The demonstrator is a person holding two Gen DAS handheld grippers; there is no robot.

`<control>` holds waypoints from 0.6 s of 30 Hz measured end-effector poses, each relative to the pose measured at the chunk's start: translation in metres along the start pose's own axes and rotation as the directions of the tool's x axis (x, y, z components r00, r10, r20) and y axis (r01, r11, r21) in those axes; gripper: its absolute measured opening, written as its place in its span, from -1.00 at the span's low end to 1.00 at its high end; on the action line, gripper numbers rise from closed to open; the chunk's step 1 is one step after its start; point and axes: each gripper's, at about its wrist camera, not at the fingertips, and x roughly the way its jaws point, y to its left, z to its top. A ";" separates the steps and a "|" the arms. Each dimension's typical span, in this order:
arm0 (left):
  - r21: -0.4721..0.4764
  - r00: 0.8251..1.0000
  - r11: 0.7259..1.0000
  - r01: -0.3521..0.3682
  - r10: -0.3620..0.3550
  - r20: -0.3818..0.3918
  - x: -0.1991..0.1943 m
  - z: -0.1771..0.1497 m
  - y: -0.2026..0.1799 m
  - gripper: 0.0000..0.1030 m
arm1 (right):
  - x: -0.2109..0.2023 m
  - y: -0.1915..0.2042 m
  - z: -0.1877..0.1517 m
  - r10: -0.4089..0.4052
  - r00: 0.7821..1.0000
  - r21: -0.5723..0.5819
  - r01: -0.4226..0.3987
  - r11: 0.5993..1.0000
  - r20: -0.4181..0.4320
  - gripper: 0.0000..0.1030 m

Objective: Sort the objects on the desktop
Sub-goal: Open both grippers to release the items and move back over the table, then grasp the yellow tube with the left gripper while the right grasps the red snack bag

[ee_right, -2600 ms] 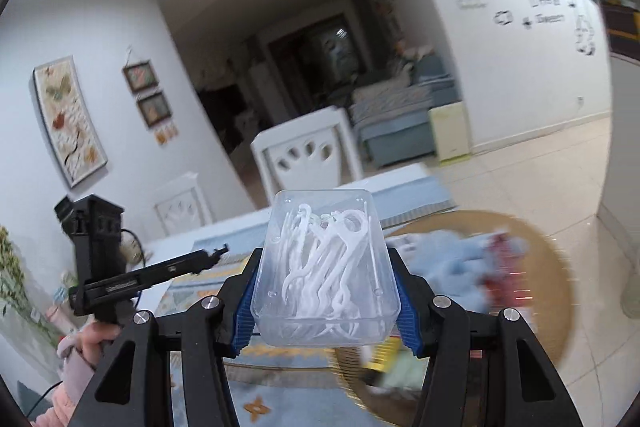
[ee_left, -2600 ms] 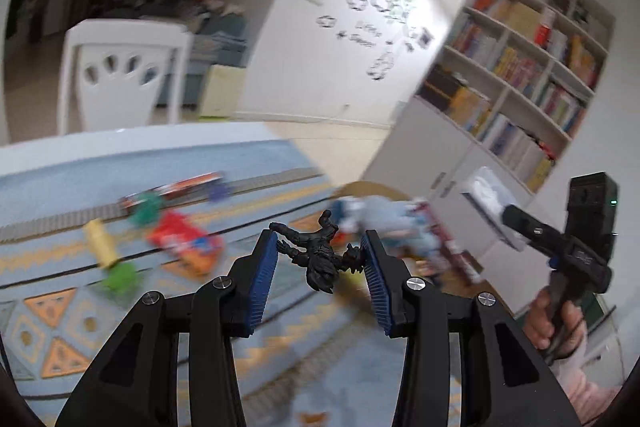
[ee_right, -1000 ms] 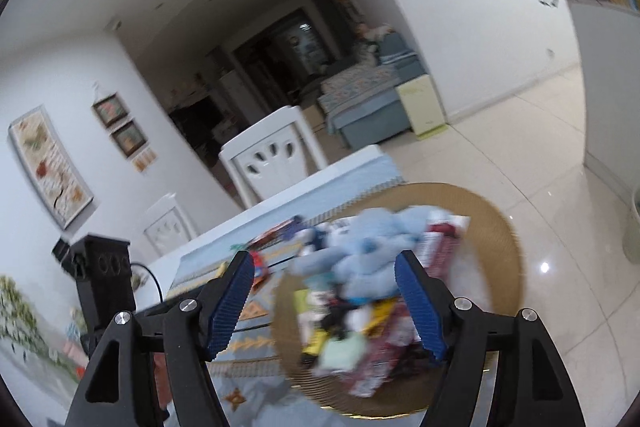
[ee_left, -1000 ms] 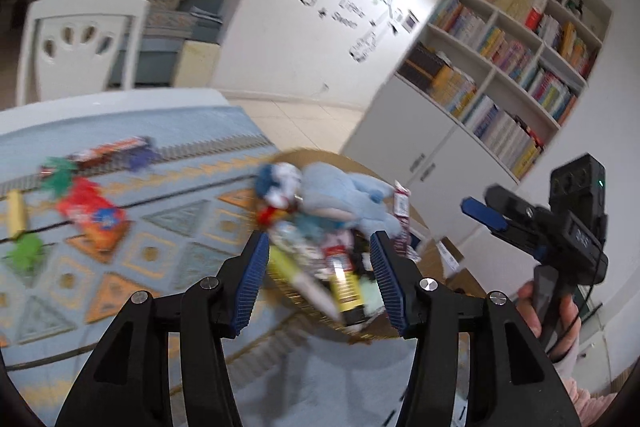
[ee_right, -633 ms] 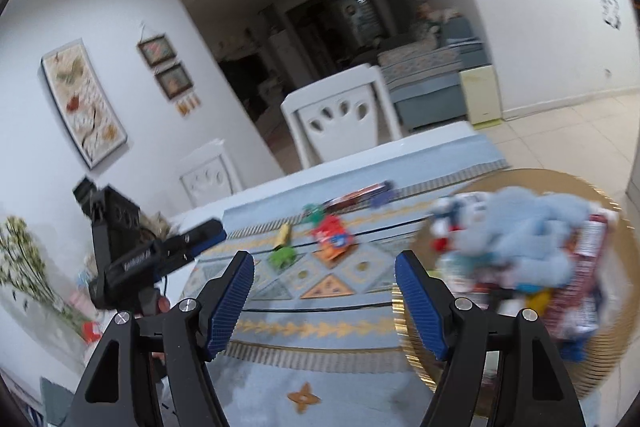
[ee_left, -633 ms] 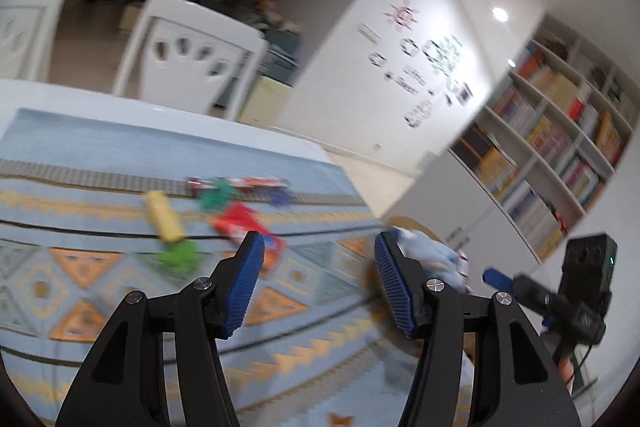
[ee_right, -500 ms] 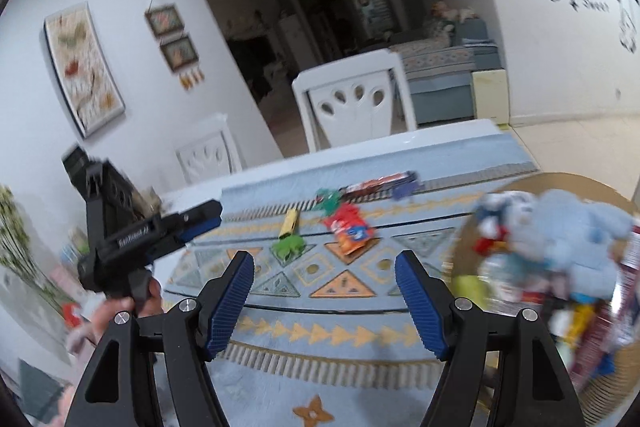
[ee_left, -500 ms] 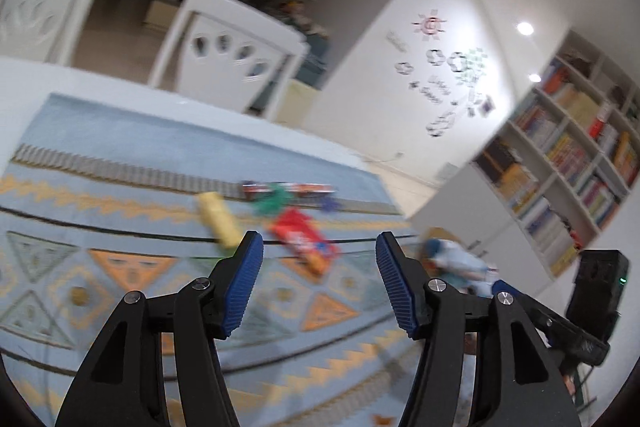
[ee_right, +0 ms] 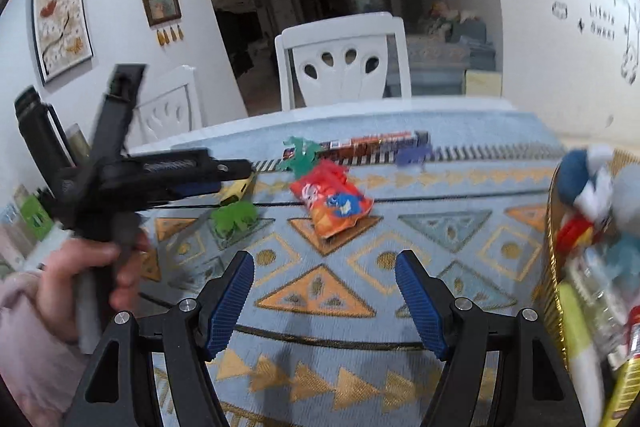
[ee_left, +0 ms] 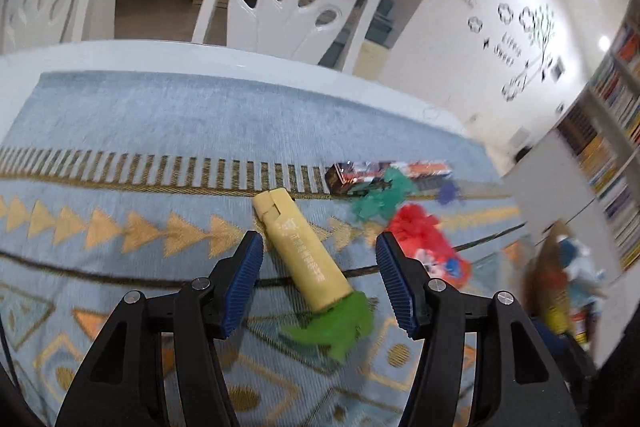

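- Pale blue woven tablecloth with orange triangle pattern covers the white table; all loose items sit on it.
- Round golden wicker basket at the right edge of the right wrist view, heaped with plush toys and packets; blurred in both views.
- Left gripper: jaws apart, nothing clamped, just been opening. Cream-yellow cylindrical tube with flip cap lies on the cloth, seen in the gap between the blue pads, not touching either.
- Right gripper: jaws spread wide, empty, above bare cloth.
- Person's hand in a pink sleeve grips the left tool's handle at the left of the right wrist view.
- Long dark printed box lies along the cloth's fringe band, far side.
- Red snack packet is near mid-cloth.
- Bright green toy figure touches the tube's near end.
- Teal toy figure lies just beside the box.
- Small purple toy sits right of the box.
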 end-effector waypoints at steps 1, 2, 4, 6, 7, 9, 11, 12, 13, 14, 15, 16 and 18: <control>0.008 1.000 1.000 -0.028 0.028 -0.001 0.003 -0.001 -0.001 0.10 | -0.002 -0.002 0.000 0.002 1.000 0.016 -0.002 1.000 0.009 0.39; 0.020 0.998 0.998 -0.064 0.064 0.004 0.007 -0.003 -0.002 0.09 | -0.004 -0.005 0.000 0.011 1.000 0.030 -0.011 0.999 0.018 0.39; 0.050 0.996 0.995 -0.084 0.083 0.014 0.009 -0.003 -0.004 0.10 | -0.007 -0.005 0.001 0.025 0.999 0.034 -0.026 0.999 0.028 0.39; 0.072 0.995 0.992 -0.100 0.099 0.017 0.012 -0.002 -0.005 0.07 | -0.006 -0.001 0.001 0.018 0.999 0.014 -0.019 1.000 0.031 0.39; 0.070 0.996 0.993 -0.091 0.090 0.020 0.012 -0.002 -0.004 -0.17 | -0.006 0.000 0.001 0.018 0.999 0.004 -0.018 1.000 0.030 0.39; 0.055 0.999 0.997 -0.053 0.052 0.015 0.011 -0.001 -0.001 -0.32 | -0.005 0.004 0.000 0.012 0.999 -0.012 -0.012 1.000 0.029 0.39; 0.045 1.000 0.999 -0.011 0.011 0.007 0.010 -0.001 0.003 -0.48 | -0.002 0.006 0.001 0.014 1.000 -0.016 -0.014 1.000 0.023 0.39; 0.036 1.000 0.999 0.002 -0.002 0.002 0.009 -0.001 0.005 -0.59 | 0.001 0.007 0.002 0.014 1.000 -0.011 -0.014 1.000 0.010 0.39; 0.028 1.000 1.000 0.010 -0.010 -0.003 0.007 -0.002 0.006 -0.60 | 0.006 0.008 0.006 0.017 1.000 -0.005 -0.017 1.000 -0.007 0.39; 0.014 1.000 1.000 0.015 -0.015 0.003 0.005 -0.003 0.010 -0.60 | 0.010 0.009 0.008 0.014 1.000 -0.005 -0.014 1.000 -0.020 0.39; 0.004 1.000 1.000 0.017 -0.017 0.009 0.003 -0.003 0.012 -0.60 | 0.021 0.012 0.015 -0.009 0.999 -0.023 0.008 1.000 -0.052 0.39; -0.009 1.000 1.000 0.025 -0.025 0.019 0.001 -0.003 0.015 -0.60 | 0.029 0.015 0.020 -0.030 0.997 -0.051 0.026 0.998 -0.072 0.39; -0.021 0.999 0.999 0.036 -0.035 0.040 -0.003 -0.004 0.019 -0.60 | 0.051 0.021 0.034 -0.101 0.989 -0.137 0.085 0.987 -0.112 0.39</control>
